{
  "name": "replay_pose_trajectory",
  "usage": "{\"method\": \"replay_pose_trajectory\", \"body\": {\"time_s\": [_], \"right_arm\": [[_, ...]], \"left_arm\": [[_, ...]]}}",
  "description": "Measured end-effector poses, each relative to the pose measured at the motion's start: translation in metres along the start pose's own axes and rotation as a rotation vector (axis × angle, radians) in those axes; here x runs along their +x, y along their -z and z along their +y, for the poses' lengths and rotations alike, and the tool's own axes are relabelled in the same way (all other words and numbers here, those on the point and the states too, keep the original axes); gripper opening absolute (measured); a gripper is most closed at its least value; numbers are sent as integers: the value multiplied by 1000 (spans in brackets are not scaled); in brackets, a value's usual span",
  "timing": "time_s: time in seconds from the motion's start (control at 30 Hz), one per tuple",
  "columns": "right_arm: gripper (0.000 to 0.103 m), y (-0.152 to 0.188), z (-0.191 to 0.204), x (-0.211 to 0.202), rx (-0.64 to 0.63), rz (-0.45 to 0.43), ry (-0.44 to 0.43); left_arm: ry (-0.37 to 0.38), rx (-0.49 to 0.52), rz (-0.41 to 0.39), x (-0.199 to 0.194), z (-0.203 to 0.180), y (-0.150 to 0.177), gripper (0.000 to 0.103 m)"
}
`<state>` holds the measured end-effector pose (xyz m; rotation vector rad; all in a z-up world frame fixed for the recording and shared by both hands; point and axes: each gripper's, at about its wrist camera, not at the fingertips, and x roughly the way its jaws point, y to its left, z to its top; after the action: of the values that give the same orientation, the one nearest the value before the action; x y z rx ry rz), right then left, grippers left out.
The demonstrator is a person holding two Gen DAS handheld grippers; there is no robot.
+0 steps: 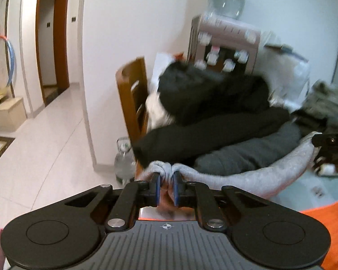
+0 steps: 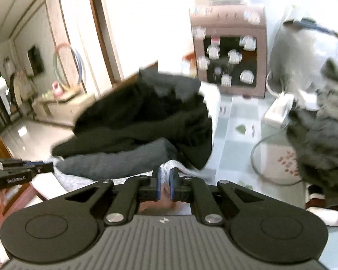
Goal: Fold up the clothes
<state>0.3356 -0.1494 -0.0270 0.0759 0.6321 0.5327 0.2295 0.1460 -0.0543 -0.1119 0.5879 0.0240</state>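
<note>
Both my left gripper (image 1: pixel 166 177) and right gripper (image 2: pixel 165 175) pinch the grey garment (image 1: pixel 247 177); folding barely begun, dark pile (image 1: pixel 214 103) ahead untouched.

Light grey fleecy garment (image 1: pixel 247 177) showing plain, unpatterned. Dark grey knitted cloth (image 1: pixel 247 155) lying over it, black soft clothing pile (image 1: pixel 209 99) above, with white patch at its edge. Olive-grey fuzzy garment (image 2: pixel 322 135) looking mottled, though blur hiding any pattern. Gripper pads (image 1: pixel 156 186) showing blue on black arms. Pale pink boxy water dispenser (image 2: pixel 229 51) carrying black front panel with white taps. Glossy tablecloth (image 2: pixel 236 135) showing pale green and white checks with leaf print. Wooden chair back (image 1: pixel 133 94) glowing orange-brown.
</note>
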Motion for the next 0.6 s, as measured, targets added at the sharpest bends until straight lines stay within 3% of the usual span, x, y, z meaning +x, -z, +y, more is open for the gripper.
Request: {"method": "replay_pose_trajectory", "body": {"time_s": [0.2, 0.27, 0.37, 0.57, 0.6], "right_arm": [[9, -11, 10, -90, 69, -60, -14], [9, -6, 11, -122, 120, -60, -17], [9, 10, 13, -166, 182, -40, -5], [9, 47, 17, -248, 240, -68, 58], [9, 52, 18, -263, 245, -79, 73]], "left_arm": [[78, 12, -75, -78, -16, -8, 13], [106, 0, -63, -105, -19, -8, 13], [156, -13, -25, -142, -25, 2, 13], [269, 44, -40, -196, -55, 10, 13], [290, 52, -46, -203, -62, 9, 5]]}}
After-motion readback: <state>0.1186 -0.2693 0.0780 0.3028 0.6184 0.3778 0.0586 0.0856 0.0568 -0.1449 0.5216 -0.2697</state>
